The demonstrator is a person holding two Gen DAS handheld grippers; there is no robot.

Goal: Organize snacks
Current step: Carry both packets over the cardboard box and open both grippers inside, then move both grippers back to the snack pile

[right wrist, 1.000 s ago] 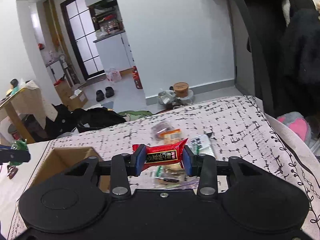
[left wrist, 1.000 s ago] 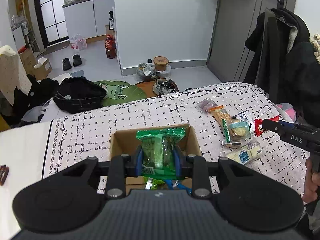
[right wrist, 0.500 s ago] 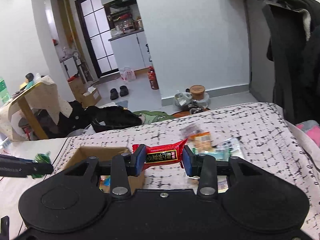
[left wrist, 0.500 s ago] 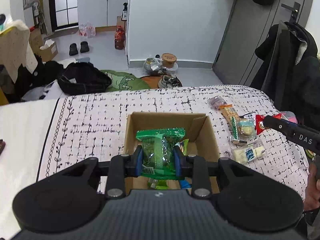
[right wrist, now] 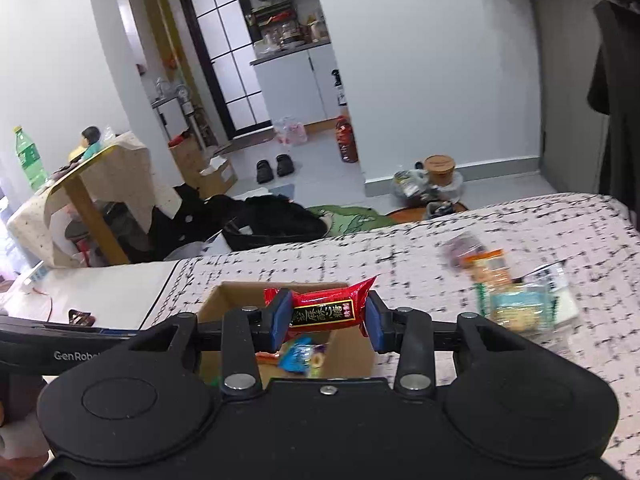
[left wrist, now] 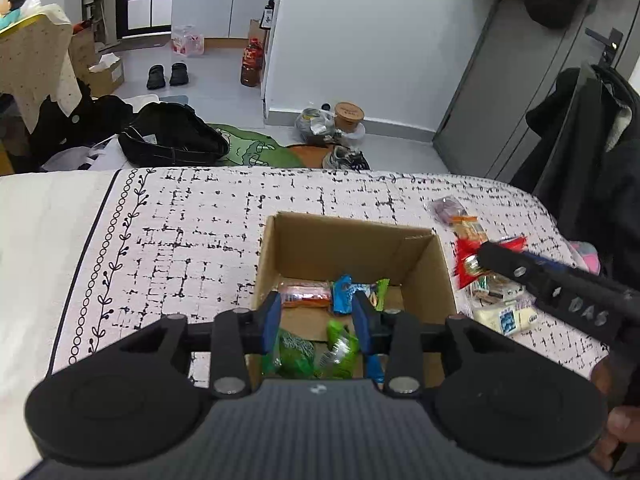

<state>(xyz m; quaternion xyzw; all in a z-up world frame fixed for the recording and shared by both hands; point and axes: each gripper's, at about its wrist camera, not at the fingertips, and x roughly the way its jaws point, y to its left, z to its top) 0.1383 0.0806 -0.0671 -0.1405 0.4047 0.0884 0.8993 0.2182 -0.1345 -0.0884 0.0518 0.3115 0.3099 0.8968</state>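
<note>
A cardboard box [left wrist: 348,248] stands open on the patterned bedspread with several wrapped snacks inside. My left gripper [left wrist: 317,322] hangs over its near side, jaws opening. A green packet [left wrist: 296,354] lies loose in the box below the blue pads, which do not press on it. My right gripper [right wrist: 326,316] is shut on a red snack bar [right wrist: 324,310] with a black label, held crosswise above the box [right wrist: 218,300]. In the left wrist view the red bar [left wrist: 466,264] sits just right of the box's right wall.
Several loose snack packets [left wrist: 504,316] lie on the bedspread [left wrist: 180,240] right of the box, also blurred in the right wrist view [right wrist: 516,304]. A person's hand [left wrist: 616,420] shows at the lower right. Dark coats [left wrist: 592,140] hang beyond the bed's right edge.
The left jaws have widened and the green packet has dropped from between them into the box. The right gripper has carried the red bar leftward to the box.
</note>
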